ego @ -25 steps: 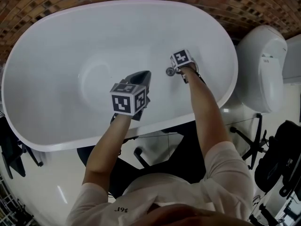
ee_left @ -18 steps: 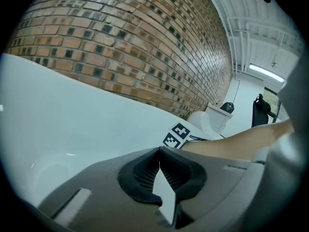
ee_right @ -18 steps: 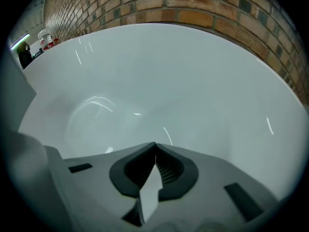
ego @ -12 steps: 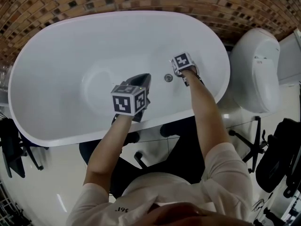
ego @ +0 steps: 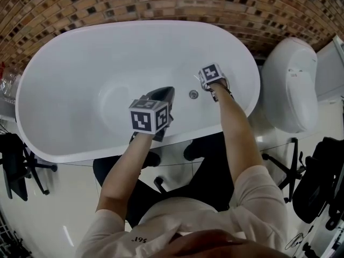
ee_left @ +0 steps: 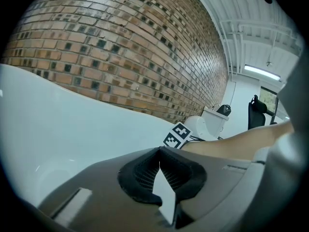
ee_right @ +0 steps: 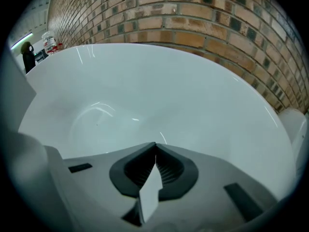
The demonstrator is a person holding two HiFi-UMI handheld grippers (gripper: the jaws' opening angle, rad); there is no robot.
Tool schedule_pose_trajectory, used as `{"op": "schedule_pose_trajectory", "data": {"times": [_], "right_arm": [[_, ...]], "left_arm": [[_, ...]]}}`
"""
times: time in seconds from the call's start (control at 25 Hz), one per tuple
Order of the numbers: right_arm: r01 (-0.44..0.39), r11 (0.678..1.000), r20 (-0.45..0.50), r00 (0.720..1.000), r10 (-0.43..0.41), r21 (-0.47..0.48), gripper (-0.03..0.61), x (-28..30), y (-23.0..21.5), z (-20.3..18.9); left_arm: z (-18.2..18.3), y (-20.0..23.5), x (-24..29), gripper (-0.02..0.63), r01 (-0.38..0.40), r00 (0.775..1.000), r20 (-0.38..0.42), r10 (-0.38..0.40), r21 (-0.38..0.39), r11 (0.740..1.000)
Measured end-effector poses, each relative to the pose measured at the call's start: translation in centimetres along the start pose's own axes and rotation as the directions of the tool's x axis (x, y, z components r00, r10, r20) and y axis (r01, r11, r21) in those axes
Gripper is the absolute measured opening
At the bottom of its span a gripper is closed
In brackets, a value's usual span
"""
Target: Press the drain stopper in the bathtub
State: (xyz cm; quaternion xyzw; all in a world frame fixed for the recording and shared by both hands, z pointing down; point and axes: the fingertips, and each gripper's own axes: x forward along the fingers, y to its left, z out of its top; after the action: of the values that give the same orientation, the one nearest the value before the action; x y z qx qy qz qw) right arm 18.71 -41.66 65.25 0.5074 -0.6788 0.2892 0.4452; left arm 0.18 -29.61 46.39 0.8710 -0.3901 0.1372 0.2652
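The head view looks steeply down from above the bathtub [ego: 64,69], taking in its whole basin. Each of the 2 gripper views sits close behind its jaw tips, facing along them at the tub's inner wall with the brick wall [ee_left: 120,47] beyond. All 3 share both.

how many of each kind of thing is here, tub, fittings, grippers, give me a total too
white oval bathtub: 1
round metal drain stopper: 1
white toilet: 1
two-jaw grippers: 2, the left gripper and the right gripper, both shut on nothing
total: 5
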Motion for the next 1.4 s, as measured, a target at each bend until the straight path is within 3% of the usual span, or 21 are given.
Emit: {"op": "schedule_pose_trajectory", "data": {"times": [0.48, 0.92, 1.12, 1.4], "right_arm": [[0.013, 1.0, 0.065, 0.998, -0.014, 0.004, 0.012, -6.3, 0.0, 1.3], [0.113, 0.993, 0.167, 0.98, -0.105, -0.039, 0.012, -14.5, -0.4, 3.1], [0.089, 0.996, 0.169, 0.982, -0.084, -0.026, 0.012, -17.1, 1.2, 2.8], [0.077, 0.995, 0.253, 0.966, -0.06, -0.056, 0.012, -20.1, 1.1, 3.4]], "left_arm": [[2.0, -2.6, -3.5, 0.008, 0.006, 0.998, 0.062, -0.008, 0.027, 1.0], [2.9, -5.0, -8.1, 0.008, 0.013, 0.992, 0.125, -0.019, 0.054, 0.998], [3.5, -5.7, -9.4, 0.008, 0.022, 0.989, 0.141, -0.033, 0.08, 0.997], [4.2, -7.9, -10.2, 0.008, 0.02, 0.987, 0.154, -0.037, 0.107, 0.994]]}}
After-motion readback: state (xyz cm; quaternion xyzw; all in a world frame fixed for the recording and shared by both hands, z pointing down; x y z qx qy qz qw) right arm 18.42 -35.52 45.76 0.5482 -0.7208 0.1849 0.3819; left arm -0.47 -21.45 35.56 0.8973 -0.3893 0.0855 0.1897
